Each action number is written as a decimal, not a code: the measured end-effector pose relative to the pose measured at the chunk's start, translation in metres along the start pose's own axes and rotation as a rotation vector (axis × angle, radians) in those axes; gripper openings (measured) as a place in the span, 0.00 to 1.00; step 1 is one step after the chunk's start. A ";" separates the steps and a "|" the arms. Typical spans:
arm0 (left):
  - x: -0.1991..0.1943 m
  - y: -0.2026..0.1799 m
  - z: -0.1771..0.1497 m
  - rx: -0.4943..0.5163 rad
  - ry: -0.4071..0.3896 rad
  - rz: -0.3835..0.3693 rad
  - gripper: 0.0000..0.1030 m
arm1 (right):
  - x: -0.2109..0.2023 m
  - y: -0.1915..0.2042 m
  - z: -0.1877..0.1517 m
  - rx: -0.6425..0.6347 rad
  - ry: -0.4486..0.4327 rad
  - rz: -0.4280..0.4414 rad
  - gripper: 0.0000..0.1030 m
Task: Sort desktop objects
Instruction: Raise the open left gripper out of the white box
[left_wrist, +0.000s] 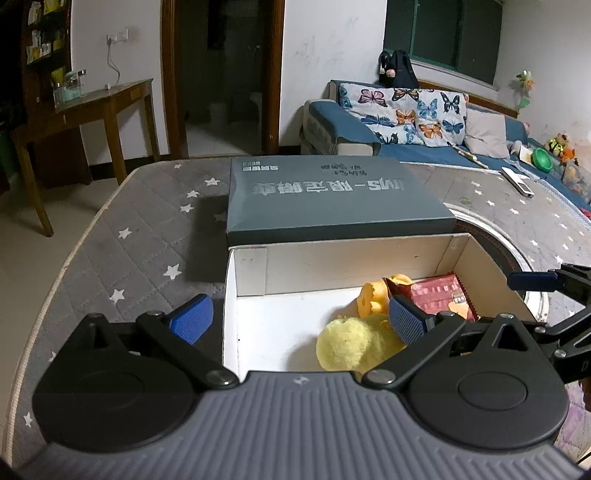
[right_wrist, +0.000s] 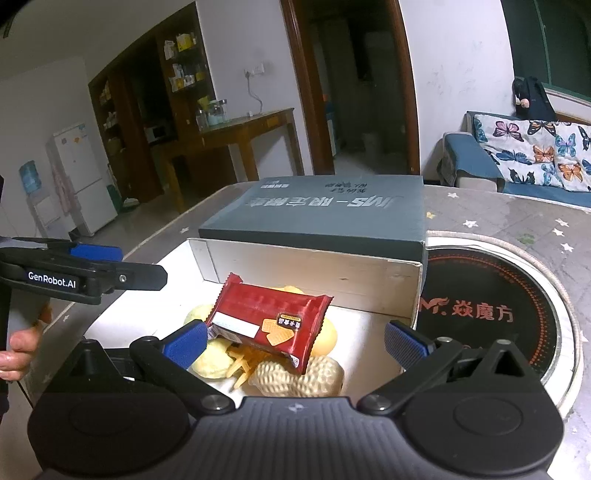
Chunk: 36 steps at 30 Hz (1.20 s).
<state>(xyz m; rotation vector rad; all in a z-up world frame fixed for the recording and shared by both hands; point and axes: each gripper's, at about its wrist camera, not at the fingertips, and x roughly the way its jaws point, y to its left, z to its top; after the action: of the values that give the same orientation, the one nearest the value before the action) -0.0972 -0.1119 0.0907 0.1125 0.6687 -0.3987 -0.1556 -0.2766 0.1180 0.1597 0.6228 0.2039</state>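
An open white cardboard box (left_wrist: 306, 269) (right_wrist: 310, 269) stands on the star-patterned table cover. Inside lie a red snack packet (right_wrist: 269, 321) (left_wrist: 439, 295), a yellow fuzzy toy (left_wrist: 354, 343), a peanut-shaped toy (right_wrist: 299, 376) and other yellow toy foods (left_wrist: 373, 299). My left gripper (left_wrist: 299, 321) hovers open over the box's near left corner with nothing between its fingers. My right gripper (right_wrist: 295, 339) is open above the box's near side, and the red packet lies just ahead between its fingers, resting on the toys. Each gripper shows in the other's view (left_wrist: 546, 291) (right_wrist: 85, 273).
The dark grey box lid (left_wrist: 332, 195) (right_wrist: 325, 214) lies flat behind the box. A round black induction cooktop (right_wrist: 491, 310) is set into the table to the right. A hand (right_wrist: 18, 350) holds the left gripper. A sofa (left_wrist: 424, 125) and a wooden side table (left_wrist: 92, 107) stand beyond.
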 end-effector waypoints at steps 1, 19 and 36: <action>-0.002 -0.001 -0.002 0.003 0.003 0.003 0.98 | 0.000 0.000 0.000 0.002 0.001 0.000 1.00; -0.054 -0.026 -0.045 0.023 -0.016 0.064 0.98 | -0.046 0.020 -0.033 0.041 0.002 -0.008 1.00; -0.069 -0.046 -0.073 0.055 0.017 0.097 0.98 | -0.070 0.035 -0.060 0.031 0.043 -0.023 1.00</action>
<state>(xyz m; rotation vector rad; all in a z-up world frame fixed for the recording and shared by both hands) -0.2065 -0.1149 0.0780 0.1998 0.6661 -0.3227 -0.2517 -0.2544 0.1172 0.1784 0.6709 0.1760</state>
